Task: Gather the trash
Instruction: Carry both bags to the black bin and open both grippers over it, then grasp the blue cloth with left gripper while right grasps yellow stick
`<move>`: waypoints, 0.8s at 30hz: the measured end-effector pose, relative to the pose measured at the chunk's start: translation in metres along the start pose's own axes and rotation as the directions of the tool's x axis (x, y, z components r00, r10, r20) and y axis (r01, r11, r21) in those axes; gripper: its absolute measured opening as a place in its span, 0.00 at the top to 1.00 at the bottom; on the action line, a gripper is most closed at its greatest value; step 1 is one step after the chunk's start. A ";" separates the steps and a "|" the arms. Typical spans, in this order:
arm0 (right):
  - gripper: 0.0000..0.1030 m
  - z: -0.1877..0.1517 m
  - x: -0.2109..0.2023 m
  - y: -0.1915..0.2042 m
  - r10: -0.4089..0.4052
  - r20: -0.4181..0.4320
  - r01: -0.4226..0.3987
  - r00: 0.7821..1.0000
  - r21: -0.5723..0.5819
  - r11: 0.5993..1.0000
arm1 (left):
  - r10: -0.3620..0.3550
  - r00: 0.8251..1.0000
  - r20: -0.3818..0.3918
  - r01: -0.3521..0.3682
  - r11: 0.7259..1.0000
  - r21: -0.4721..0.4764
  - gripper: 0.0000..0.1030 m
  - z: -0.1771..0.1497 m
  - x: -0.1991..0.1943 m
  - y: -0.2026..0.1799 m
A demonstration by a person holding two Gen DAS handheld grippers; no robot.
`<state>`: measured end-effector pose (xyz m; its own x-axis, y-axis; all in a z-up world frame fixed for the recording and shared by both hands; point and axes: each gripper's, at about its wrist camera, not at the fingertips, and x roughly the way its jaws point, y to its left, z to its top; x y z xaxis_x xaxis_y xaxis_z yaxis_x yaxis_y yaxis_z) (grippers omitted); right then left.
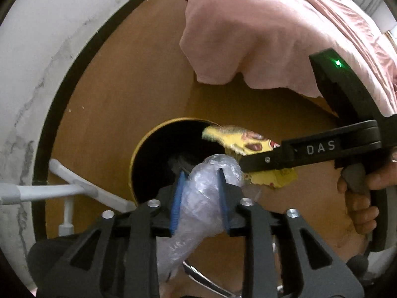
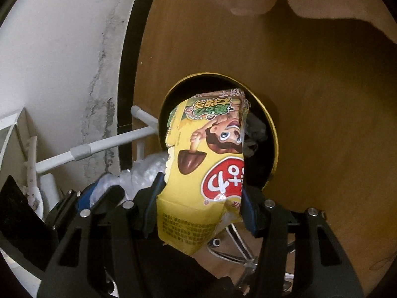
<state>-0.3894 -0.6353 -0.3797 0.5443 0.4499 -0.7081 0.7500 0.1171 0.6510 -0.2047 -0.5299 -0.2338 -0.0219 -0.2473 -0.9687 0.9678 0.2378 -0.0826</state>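
Observation:
My left gripper (image 1: pixel 201 186) is shut on a crumpled clear plastic bag (image 1: pixel 198 198) just in front of a round bin (image 1: pixel 158 159) with a gold rim and dark inside. My right gripper (image 2: pixel 201 206) is shut on a flattened yellow snack box (image 2: pixel 206 164) whose far end hangs over the bin (image 2: pixel 270 129). In the left wrist view the right gripper (image 1: pixel 248 160) comes in from the right with the yellow box (image 1: pixel 238 141) over the bin's rim. The plastic bag (image 2: pixel 141 173) and left gripper (image 2: pixel 99 193) show at lower left in the right wrist view.
The bin stands on a brown wooden floor (image 1: pixel 124 87) beside a white marbled wall (image 1: pixel 32 74). White pipes of a rack (image 1: pixel 62 188) stand left of the bin. A pink cloth (image 1: pixel 248 24) hangs above. A metal wire frame (image 2: pixel 235 248) lies below the grippers.

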 end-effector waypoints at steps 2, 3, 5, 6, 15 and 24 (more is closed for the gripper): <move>0.27 0.002 -0.002 -0.003 0.018 -0.002 -0.018 1.000 0.014 1.000 | 0.013 1.000 0.022 -0.012 1.000 -0.010 0.09 0.000 -0.001 -0.003; 0.19 0.002 -0.003 -0.003 0.025 0.000 -0.025 1.000 0.017 1.000 | 0.022 0.998 0.051 -0.022 1.000 -0.013 0.09 -0.001 -0.004 -0.004; 0.15 0.003 -0.013 -0.007 0.041 0.020 -0.041 0.999 0.021 0.999 | 0.015 0.998 0.056 -0.014 1.000 -0.008 0.09 0.005 -0.005 -0.001; 0.15 0.001 -0.023 -0.008 0.048 0.038 -0.049 0.998 0.027 0.998 | 0.010 0.999 0.051 -0.009 1.000 -0.009 0.09 0.005 -0.006 -0.002; 0.07 -0.059 -0.190 0.039 -0.241 0.591 0.292 0.770 0.010 0.956 | -0.201 0.930 0.307 0.167 0.977 0.134 0.09 0.019 -0.136 -0.060; 0.07 -0.145 -0.239 0.189 -0.157 0.845 0.535 0.511 -0.171 0.827 | 0.036 0.725 0.688 0.004 0.998 -0.056 0.09 -0.060 -0.366 0.034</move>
<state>-0.4318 -0.5923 -0.0476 0.4784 -0.5365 -0.6951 0.8477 0.4886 0.2063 -0.1788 -0.3746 0.1042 0.1914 -0.8172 -0.5437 0.9522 0.2889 -0.0990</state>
